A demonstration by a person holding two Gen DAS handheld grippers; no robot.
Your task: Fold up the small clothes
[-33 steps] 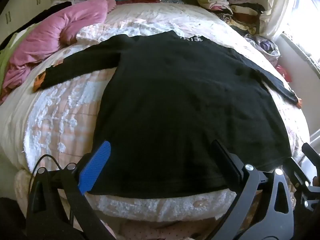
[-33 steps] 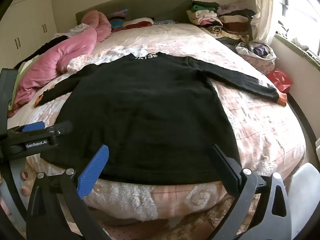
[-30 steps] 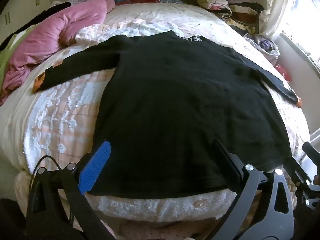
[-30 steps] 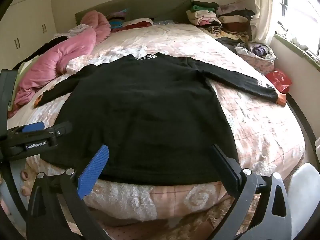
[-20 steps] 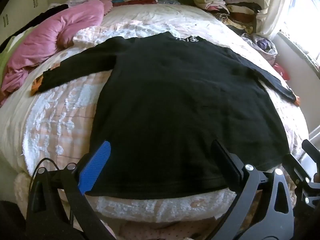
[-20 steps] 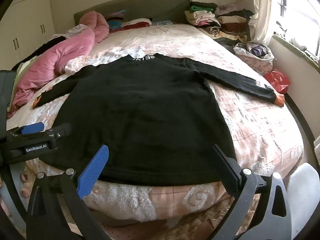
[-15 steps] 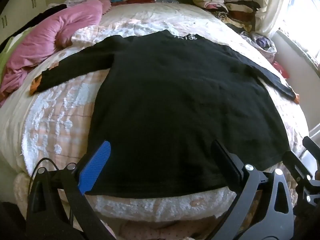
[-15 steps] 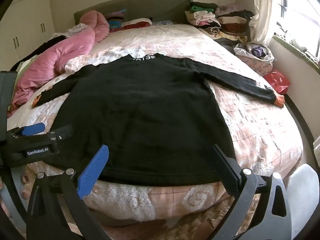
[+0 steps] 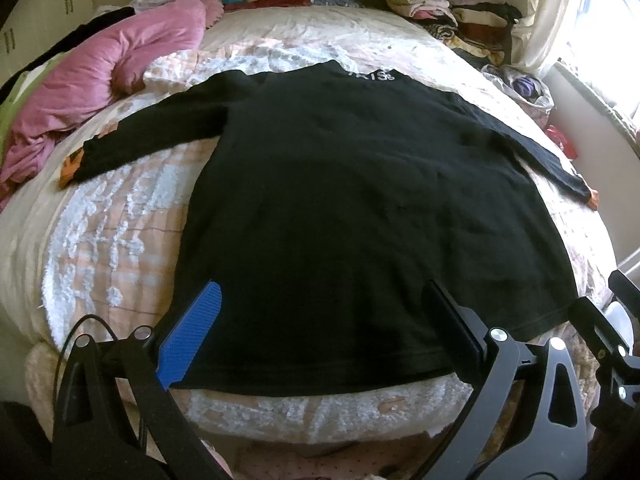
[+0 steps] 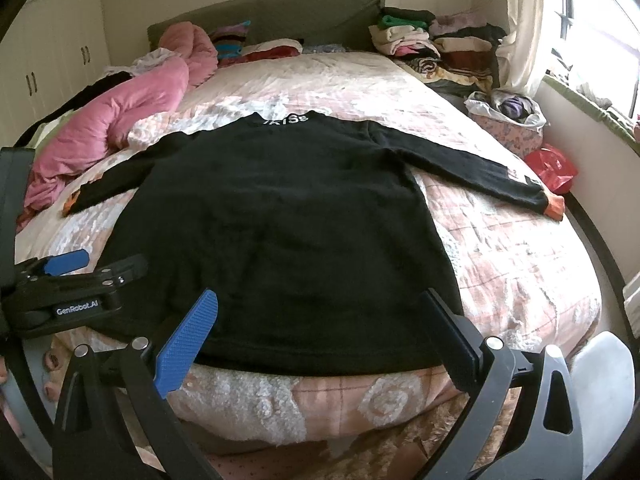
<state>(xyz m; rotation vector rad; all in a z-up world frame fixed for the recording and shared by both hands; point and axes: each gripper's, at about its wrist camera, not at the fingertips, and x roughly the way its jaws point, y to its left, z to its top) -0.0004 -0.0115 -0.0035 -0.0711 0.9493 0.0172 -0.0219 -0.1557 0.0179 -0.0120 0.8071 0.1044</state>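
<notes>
A black long-sleeved top (image 9: pixel 360 208) lies flat on the bed (image 9: pixel 112 220), collar far, hem near, both sleeves spread out, with orange cuffs. It also shows in the right wrist view (image 10: pixel 280 220). My left gripper (image 9: pixel 324 320) is open and empty over the hem at its left half. My right gripper (image 10: pixel 320 324) is open and empty just above the hem's right half. The left gripper's side (image 10: pixel 80 276) shows at the left edge of the right wrist view; part of the right gripper (image 9: pixel 616 344) shows at the right of the left wrist view.
A pink duvet (image 10: pixel 120 120) is bunched at the bed's far left. Stacks of folded clothes (image 10: pixel 432 44) sit at the far right by the headboard. A bag of clothes (image 10: pixel 508 116) and a red bag (image 10: pixel 552 168) lie beside the window wall.
Both grippers have drifted slightly back and left along the hem. Both stay open. The top has not moved.
</notes>
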